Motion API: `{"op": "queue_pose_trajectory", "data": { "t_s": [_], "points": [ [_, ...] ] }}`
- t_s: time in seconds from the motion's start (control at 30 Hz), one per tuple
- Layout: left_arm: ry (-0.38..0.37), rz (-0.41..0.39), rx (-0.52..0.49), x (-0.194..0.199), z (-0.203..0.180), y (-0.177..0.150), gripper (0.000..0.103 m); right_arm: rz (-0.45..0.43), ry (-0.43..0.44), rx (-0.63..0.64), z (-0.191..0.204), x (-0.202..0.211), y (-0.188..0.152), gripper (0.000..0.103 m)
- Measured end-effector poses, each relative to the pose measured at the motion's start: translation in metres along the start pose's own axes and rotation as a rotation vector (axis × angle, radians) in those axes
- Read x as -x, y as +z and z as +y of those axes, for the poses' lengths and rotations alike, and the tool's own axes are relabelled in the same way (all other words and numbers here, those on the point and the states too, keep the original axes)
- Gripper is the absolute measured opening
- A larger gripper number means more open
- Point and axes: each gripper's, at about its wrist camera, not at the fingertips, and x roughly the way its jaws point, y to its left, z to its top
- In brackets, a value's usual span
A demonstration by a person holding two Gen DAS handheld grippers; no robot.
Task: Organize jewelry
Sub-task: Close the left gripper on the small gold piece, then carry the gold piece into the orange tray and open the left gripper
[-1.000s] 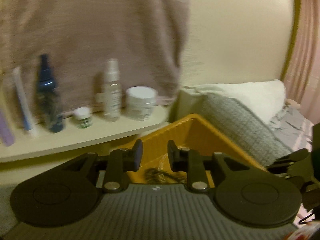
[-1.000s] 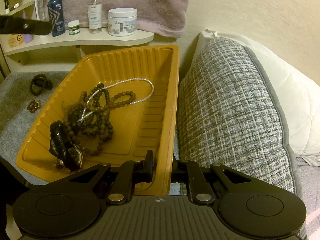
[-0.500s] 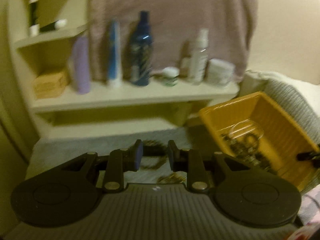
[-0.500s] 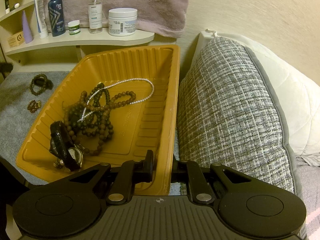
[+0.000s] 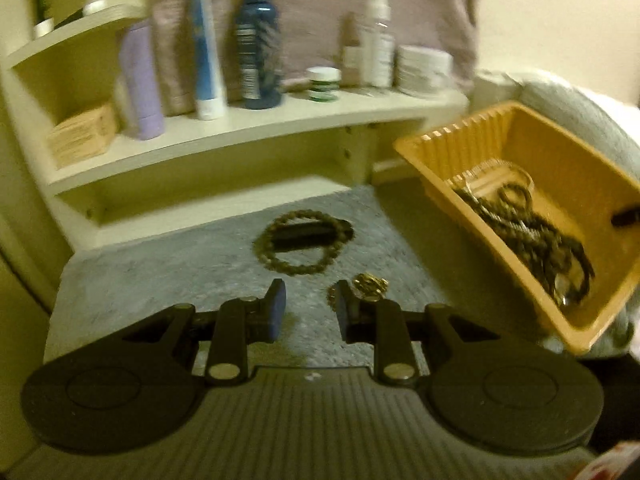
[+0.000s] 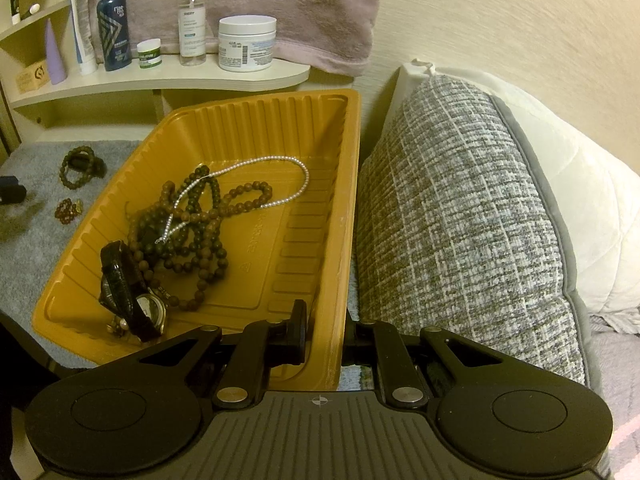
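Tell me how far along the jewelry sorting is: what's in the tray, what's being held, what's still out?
Done: the bead necklaces, the pearl strand and a watch lie in the yellow tray. In hand: the right gripper is shut on the tray's near rim; the left gripper is open and empty above the grey mat. Left: the beaded bracelet and the small gold piece on the mat.

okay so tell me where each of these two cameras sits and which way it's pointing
Left wrist: on the left claw, looking down at the bead bracelet on the grey mat; its open fingers show.
Right wrist: on the right claw, looking along the yellow tray; its fingers pinch the rim.
Shared: tray, bracelet, shelf bottles.
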Motion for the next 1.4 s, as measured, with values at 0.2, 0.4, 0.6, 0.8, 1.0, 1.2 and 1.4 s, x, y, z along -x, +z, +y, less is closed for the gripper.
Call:
{"op": "queue_pose_trajectory", "data": {
  "t_s": [0.2,0.4,0.6,0.8,1.0,1.2,1.4],
  "points": [
    [-0.045,0.023,-0.159,-0.015,-0.015,0.001,0.023,0.000,0.000,0.000,0.000,0.000,0.000,0.013],
    [-0.070,0.052,-0.356,-0.029,-0.033,-0.001,0.023,0.001,-0.001,-0.002,0.000,-0.001,-0.001,0.014],
    [-0.084,0.082,-0.465,-0.042,-0.044,-0.003,0.020,0.003,0.001,-0.002,-0.001,-0.002,-0.001,0.014],
    [-0.086,0.100,-0.538,-0.051,-0.051,-0.004,0.014,0.005,0.001,-0.005,-0.002,-0.003,-0.002,0.014],
    [-0.113,0.115,-0.535,-0.053,-0.049,-0.003,0.008,0.004,0.002,-0.005,-0.002,-0.003,-0.002,0.014],
    [-0.119,0.120,-0.533,-0.048,-0.049,-0.003,0.004,0.003,0.001,-0.005,-0.002,-0.003,-0.002,0.014],
    [-0.114,0.094,-0.507,-0.035,-0.045,0.001,0.004,0.004,0.001,-0.003,-0.002,-0.003,-0.002,0.014]
  ]
}}
